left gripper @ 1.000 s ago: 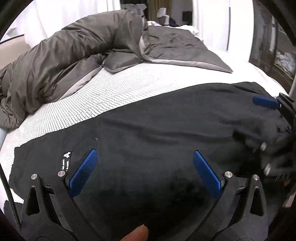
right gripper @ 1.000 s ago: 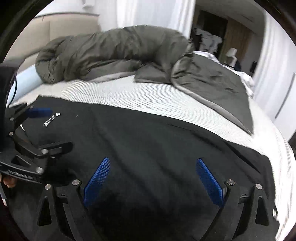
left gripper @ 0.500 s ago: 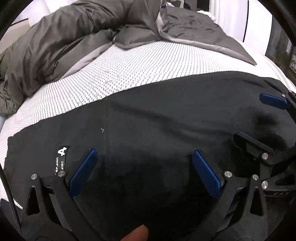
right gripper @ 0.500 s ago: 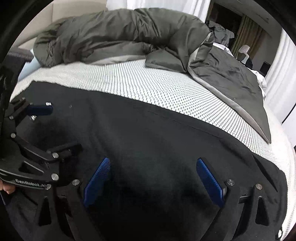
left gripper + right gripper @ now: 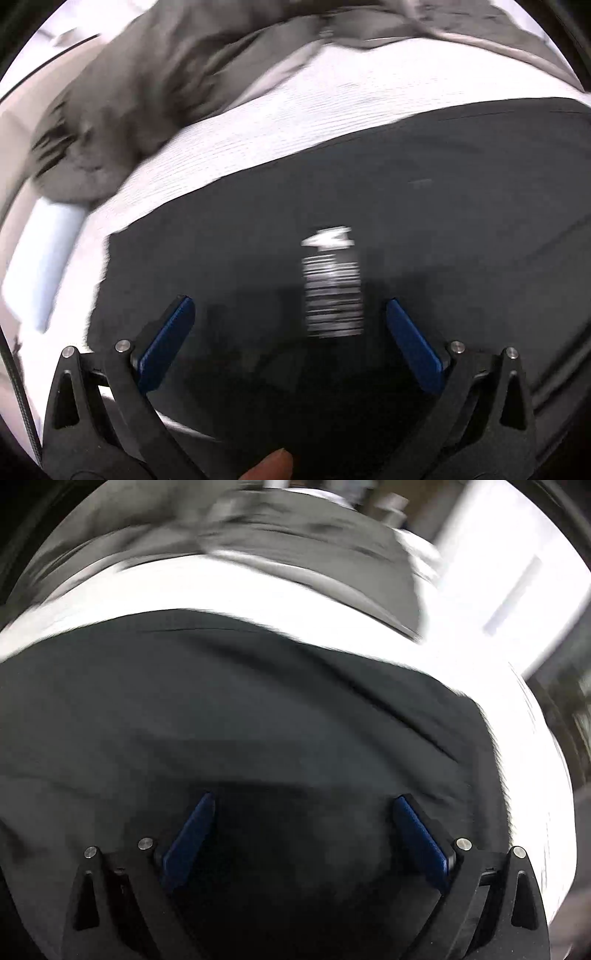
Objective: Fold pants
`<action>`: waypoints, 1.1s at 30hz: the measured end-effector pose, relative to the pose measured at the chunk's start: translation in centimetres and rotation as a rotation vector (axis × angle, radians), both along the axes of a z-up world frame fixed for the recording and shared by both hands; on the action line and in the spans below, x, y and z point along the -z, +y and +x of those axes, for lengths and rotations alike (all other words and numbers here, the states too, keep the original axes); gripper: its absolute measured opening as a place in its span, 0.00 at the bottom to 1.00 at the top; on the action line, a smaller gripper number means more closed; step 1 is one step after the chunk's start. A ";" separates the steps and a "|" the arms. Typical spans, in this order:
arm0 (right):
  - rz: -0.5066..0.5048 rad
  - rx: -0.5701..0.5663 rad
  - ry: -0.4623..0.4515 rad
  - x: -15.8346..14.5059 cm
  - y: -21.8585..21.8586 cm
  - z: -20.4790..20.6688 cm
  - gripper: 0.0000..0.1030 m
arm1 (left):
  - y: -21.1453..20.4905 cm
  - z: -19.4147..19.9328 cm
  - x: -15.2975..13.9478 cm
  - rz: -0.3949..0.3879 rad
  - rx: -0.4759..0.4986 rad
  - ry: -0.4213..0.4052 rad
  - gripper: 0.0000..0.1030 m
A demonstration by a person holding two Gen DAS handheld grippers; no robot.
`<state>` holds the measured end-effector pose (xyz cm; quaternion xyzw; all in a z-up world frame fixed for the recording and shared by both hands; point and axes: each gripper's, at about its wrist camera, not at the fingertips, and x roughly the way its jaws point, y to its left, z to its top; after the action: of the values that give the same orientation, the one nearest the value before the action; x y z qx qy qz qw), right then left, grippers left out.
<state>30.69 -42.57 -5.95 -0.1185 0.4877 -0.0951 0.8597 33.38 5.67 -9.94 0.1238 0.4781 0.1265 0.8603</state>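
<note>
Both views are smearing with motion blur; fine detail is not resolving.

Left view: the pants (image 5: 406, 221), black, are lying spread flat across the white sheet (image 5: 295, 110) of the bed, filling the lower and right part of the frame. Their left edge is ending in a squared corner near the left finger. A white printed label (image 5: 332, 284) is showing on the fabric, blurred and unreadable, sitting between the two blue pads (image 5: 166, 343), nearer the right one. The left gripper (image 5: 288, 314) is hanging over the pants with its fingers spread wide and nothing between them. Whether the tips are touching the cloth, I cannot tell. A fingertip (image 5: 271, 467) is showing at the bottom edge. A grey duvet (image 5: 147, 92) is lying bunched along the far side of the bed, apart from the pants. A pale blue strip (image 5: 51, 258) is showing at the left edge of the mattress.

Right view: the pants (image 5: 258, 701) are covering most of the frame, with diagonal creases running toward the right. Their right end is stopping just short of the sheet (image 5: 258, 590) edge. The right gripper (image 5: 304, 812) is also hanging over the black fabric, fingers wide apart, gripping nothing. Contact with the cloth is not determinable. The duvet (image 5: 295, 542) is lying beyond the pants, across a band of bare sheet.
</note>
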 end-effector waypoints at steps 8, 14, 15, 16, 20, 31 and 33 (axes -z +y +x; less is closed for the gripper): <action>-0.019 0.065 -0.021 -1.1 -2.1 -0.4 0.96 | 4.5 -0.3 -0.6 -0.229 -0.017 -0.010 1.00; 0.066 -0.168 -0.048 -2.9 6.4 0.7 0.96 | 0.5 0.5 -4.7 -0.335 0.093 -0.149 0.99; 0.079 -0.211 -0.038 -2.7 8.1 1.3 0.96 | -0.7 1.2 -4.7 -0.335 0.108 -0.150 0.99; 0.096 -0.247 -0.023 -2.4 9.5 1.8 0.96 | -2.1 1.8 -4.5 -0.322 0.117 -0.143 0.99; 0.120 -0.354 0.059 0.3 13.9 5.0 0.96 | -7.4 3.6 -1.8 -0.240 0.160 -0.049 1.00; -0.108 -0.001 0.042 0.7 -3.2 7.6 0.97 | -2.3 4.7 0.0 -0.148 -0.067 -0.021 1.00; -0.034 0.069 0.022 0.3 -6.6 7.8 0.97 | -1.3 4.6 0.0 -0.140 -0.093 -0.024 1.00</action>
<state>38.50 -49.14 -6.27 -0.1172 0.4991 -0.1316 0.8484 37.96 4.32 -9.90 0.0395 0.4807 0.1343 0.8656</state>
